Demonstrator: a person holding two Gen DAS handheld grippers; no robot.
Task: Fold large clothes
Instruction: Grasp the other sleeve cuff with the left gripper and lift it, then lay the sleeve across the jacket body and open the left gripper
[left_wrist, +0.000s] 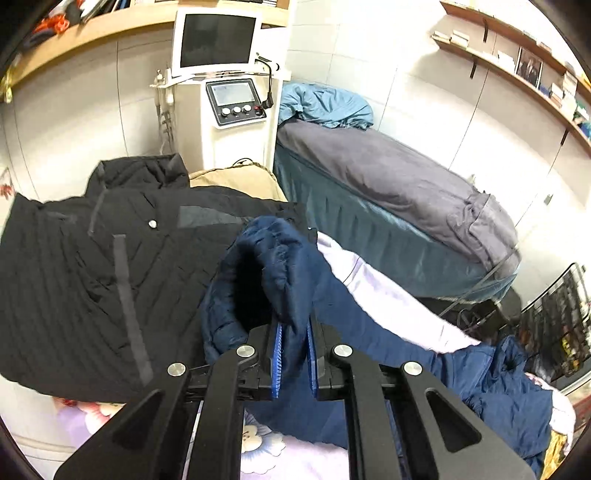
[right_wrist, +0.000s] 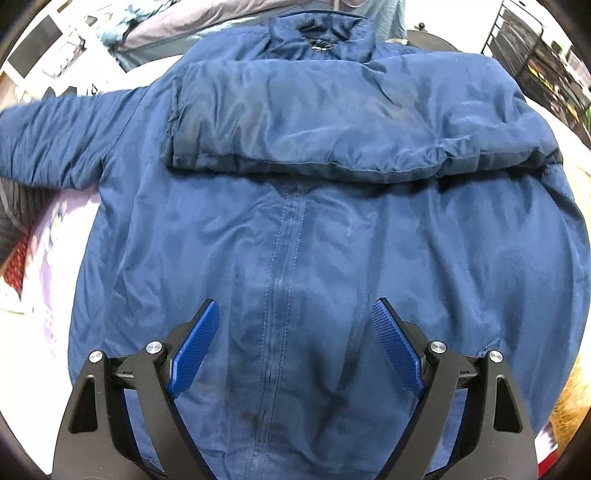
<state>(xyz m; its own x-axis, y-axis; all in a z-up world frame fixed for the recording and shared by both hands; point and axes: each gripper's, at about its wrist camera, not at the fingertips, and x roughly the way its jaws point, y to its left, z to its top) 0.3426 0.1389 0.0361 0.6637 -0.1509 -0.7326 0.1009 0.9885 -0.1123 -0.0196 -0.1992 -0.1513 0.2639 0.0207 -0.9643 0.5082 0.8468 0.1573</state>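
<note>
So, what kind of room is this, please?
Probably a beauty or therapy treatment room: a treatment bed with a grey cover, a white machine with a screen and dials, and wall shelves.

The blue jacket (right_wrist: 295, 229) ran off the right wrist view at six o'clock, its hem unseen. Its outstretched sleeve (right_wrist: 55, 144) was blurred toward nine o'clock. In the left wrist view, the cuff (left_wrist: 291, 332) between the left gripper (left_wrist: 294, 363) pads was hidden.

Black hand-held gripper (right_wrist: 295, 314) frames; ribbed blue pads (right_wrist: 194, 349); silver screws (right_wrist: 154, 347).
</note>
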